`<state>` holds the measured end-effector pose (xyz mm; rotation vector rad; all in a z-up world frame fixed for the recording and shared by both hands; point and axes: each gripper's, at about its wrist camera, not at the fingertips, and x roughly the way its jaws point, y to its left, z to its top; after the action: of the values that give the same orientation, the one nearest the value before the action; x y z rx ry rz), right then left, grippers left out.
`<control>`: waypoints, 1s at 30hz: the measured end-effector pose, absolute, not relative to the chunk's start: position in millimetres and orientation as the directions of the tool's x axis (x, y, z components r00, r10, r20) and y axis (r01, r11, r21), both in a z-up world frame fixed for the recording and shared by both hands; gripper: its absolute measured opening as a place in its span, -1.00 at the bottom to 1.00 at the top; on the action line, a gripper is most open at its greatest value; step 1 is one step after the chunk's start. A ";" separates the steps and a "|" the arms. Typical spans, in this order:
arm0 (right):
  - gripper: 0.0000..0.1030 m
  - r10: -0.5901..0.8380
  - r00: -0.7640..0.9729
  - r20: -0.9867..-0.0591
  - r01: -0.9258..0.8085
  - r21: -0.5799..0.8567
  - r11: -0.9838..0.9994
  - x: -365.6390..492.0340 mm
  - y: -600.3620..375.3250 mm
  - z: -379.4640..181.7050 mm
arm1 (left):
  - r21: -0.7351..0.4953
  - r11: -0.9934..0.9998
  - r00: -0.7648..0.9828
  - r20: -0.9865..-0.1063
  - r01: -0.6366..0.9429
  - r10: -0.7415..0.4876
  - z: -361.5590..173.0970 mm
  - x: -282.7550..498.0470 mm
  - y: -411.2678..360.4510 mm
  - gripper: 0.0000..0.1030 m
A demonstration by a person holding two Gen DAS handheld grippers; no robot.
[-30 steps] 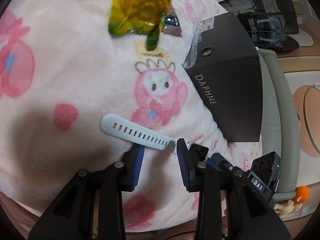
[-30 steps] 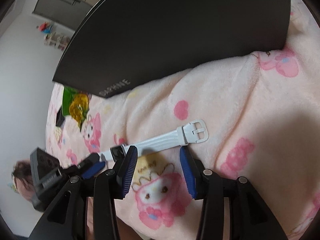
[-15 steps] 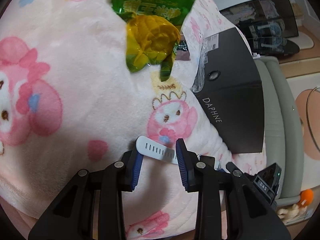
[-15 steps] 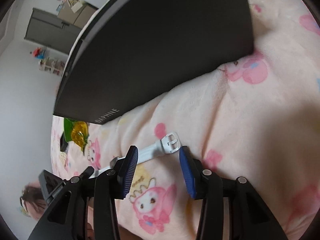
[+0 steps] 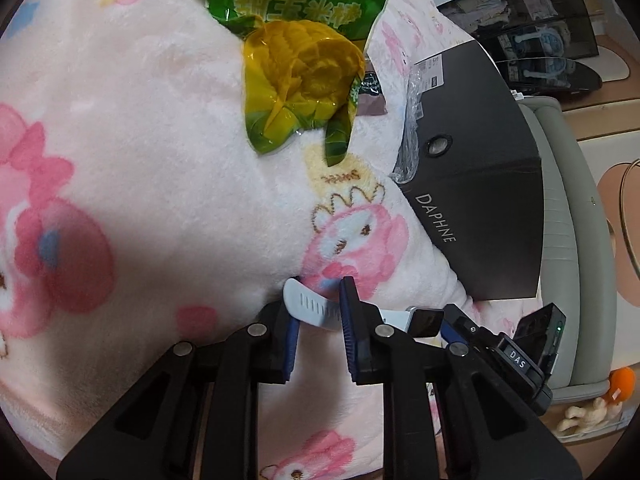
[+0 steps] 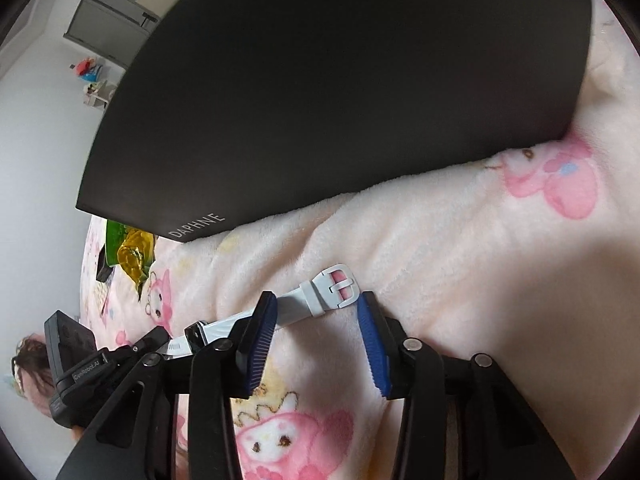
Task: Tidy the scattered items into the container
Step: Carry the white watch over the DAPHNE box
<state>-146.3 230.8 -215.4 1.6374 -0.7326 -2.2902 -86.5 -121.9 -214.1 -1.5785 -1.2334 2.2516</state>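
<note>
A white watch [image 5: 316, 308] lies on a pink cartoon blanket [image 5: 140, 160]. The holed tip of its strap sits between the blue pads of my left gripper [image 5: 318, 306], whose jaws are closing; I see no firm pinch. The strap runs on behind the right finger to the watch body [image 5: 426, 322]. The buckle end [image 6: 338, 284] lies between the fingers of my right gripper [image 6: 316, 306], whose jaws are opening and stand wide around it. Just beyond both stands the black DAPHNE box [image 6: 340, 100]. A green and yellow corn packet [image 5: 300, 92] lies farther up the blanket.
A small dark packet [image 5: 372, 96] and clear plastic wrap [image 5: 408, 140] lie between the corn packet and the box [image 5: 480, 200]. A grey padded edge [image 5: 560, 240] borders the blanket. A grey cabinet [image 6: 108, 20] stands by the far wall.
My left gripper has closed in over the strap, and its jaws have narrowed around the tip. My right gripper has drawn up to the buckle end, which now lies between its fingers.
</note>
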 end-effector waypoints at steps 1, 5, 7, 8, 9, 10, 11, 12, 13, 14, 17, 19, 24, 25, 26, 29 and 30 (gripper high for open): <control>-0.17 -0.460 -0.347 -0.817 -0.085 0.516 -0.852 -147.7 229.2 -217.0 | -0.676 -0.656 -0.447 -0.727 0.334 0.522 -212.4 -82.1 -124.1 -0.65; -0.14 -0.433 -0.360 -0.826 -0.071 0.487 -0.870 -148.0 222.7 -217.9 | -0.673 -0.663 -0.448 -0.728 0.328 0.518 -210.9 -81.4 -121.6 -0.65; -0.14 -0.429 -0.370 -0.824 -0.074 0.487 -0.870 -146.9 222.5 -217.0 | -0.669 -0.669 -0.447 -0.732 0.324 0.515 -210.3 -81.7 -120.1 -0.65; -0.21 -0.427 -0.378 -0.821 -0.083 0.490 -0.868 -145.7 223.1 -215.4 | -0.664 -0.676 -0.444 -0.735 0.320 0.512 -208.8 -82.1 -119.2 -0.65; -0.44 -0.412 -0.387 -0.825 -0.091 0.479 -0.873 -144.3 223.4 -212.6 | -0.657 -0.685 -0.443 -0.740 0.314 0.506 -207.0 -82.6 -118.5 -0.69; -0.55 -0.394 -0.395 -0.830 -0.089 0.462 -0.883 -143.2 223.5 -209.3 | -0.647 -0.699 -0.445 -0.746 0.305 0.496 -204.1 -82.7 -117.2 -0.74; -0.74 -0.392 -0.402 -0.827 -0.079 0.458 -0.885 -142.6 224.2 -206.5 | -0.636 -0.715 -0.449 -0.750 0.291 0.485 -200.5 -82.6 -115.7 -0.83; -0.76 -0.407 -0.409 -0.817 -0.071 0.473 -0.878 -141.7 226.1 -203.7 | -0.627 -0.728 -0.455 -0.753 0.278 0.475 -196.8 -82.5 -114.2 -0.88; -0.77 -0.415 -0.413 -0.811 -0.070 0.483 -0.873 -140.5 227.7 -201.3 | -0.622 -0.734 -0.460 -0.754 0.271 0.469 -193.9 -82.8 -112.9 -0.90; -0.78 -0.420 -0.417 -0.806 -0.065 0.488 -0.871 -137.7 227.6 -198.2 | -0.619 -0.740 -0.467 -0.753 0.263 0.464 -188.6 -83.1 -111.8 -0.93; -0.78 -0.446 -0.434 -0.783 -0.023 0.504 -0.863 -131.5 230.0 -181.7 | -0.615 -0.751 -0.490 -0.745 0.241 0.453 -171.8 -82.6 -108.5 -0.96; -0.79 -0.487 -0.455 -0.745 0.036 0.532 -0.846 -127.4 230.6 -165.7 | -0.626 -0.748 -0.506 -0.728 0.218 0.462 -157.9 -81.1 -105.9 -0.96; -0.96 -0.522 -0.502 -0.689 0.122 0.541 -0.832 -121.7 227.9 -124.3 | -0.658 -0.744 -0.524 -0.677 0.115 0.517 -122.6 -86.0 -90.0 -0.96; -0.96 -0.530 -0.512 -0.675 0.133 0.547 -0.826 -121.1 229.2 -116.2 | -0.663 -0.744 -0.519 -0.668 0.089 0.534 -117.8 -87.8 -85.5 -0.96; -0.96 -0.542 -0.524 -0.656 0.149 0.556 -0.818 -121.1 230.3 -107.9 | -0.655 -0.753 -0.521 -0.666 0.065 0.534 -112.3 -89.0 -81.0 -0.96; -0.96 -0.542 -0.546 -0.639 0.178 0.544 -0.820 -121.3 232.1 -91.1 | -0.615 -0.787 -0.521 -0.687 0.044 0.508 -104.8 -96.1 -72.4 -0.96; -0.96 -0.534 -0.549 -0.643 0.176 0.535 -0.826 -121.8 230.4 -89.9 | -0.623 -0.781 -0.517 -0.684 0.047 0.514 -104.8 -97.0 -72.4 -0.96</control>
<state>-121.8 230.4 -89.9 1.1894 -0.5826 -2.3792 -97.0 -72.4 -104.8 -1.3563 -0.8616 2.3604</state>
